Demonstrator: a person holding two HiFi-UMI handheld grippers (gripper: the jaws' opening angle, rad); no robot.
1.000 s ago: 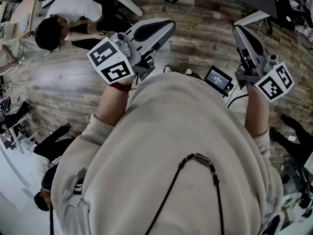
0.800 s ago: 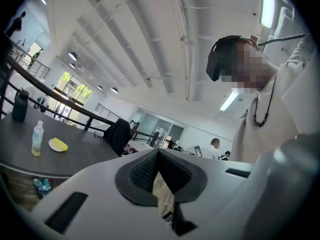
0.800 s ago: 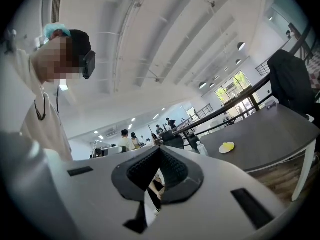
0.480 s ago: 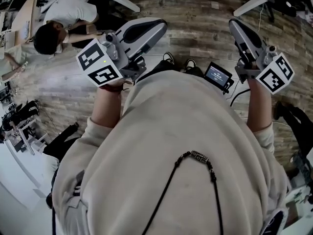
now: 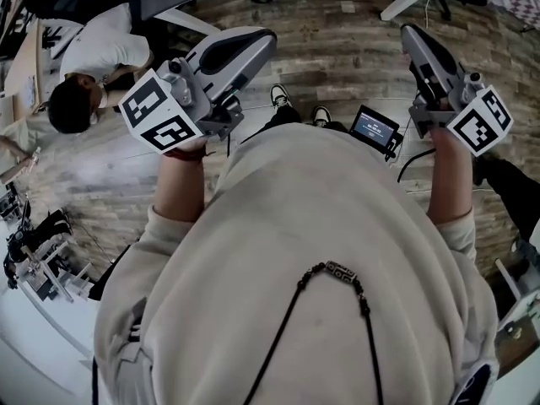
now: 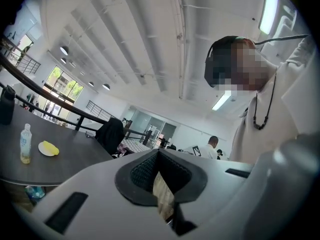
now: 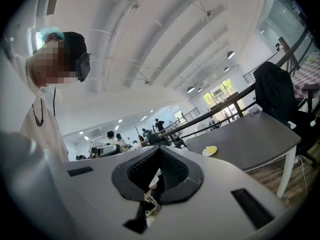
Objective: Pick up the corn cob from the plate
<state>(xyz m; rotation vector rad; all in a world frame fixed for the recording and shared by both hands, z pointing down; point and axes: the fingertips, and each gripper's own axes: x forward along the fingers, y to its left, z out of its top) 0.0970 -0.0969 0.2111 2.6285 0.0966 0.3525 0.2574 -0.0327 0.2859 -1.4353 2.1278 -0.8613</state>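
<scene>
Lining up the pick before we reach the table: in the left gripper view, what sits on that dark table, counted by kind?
Clear bottle: 1
White plate: 1
Yellow corn cob, on the plate: 1
Dark container, at the picture's left edge: 1
Total: 4

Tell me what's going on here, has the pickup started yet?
Not yet. A person stands back from the dark table with a hand-held gripper in each hand. The left hand-held gripper and the right hand-held gripper are both shut with nothing between their jaws. The corn cob lies untouched on its plate, next to a bottle.
</scene>
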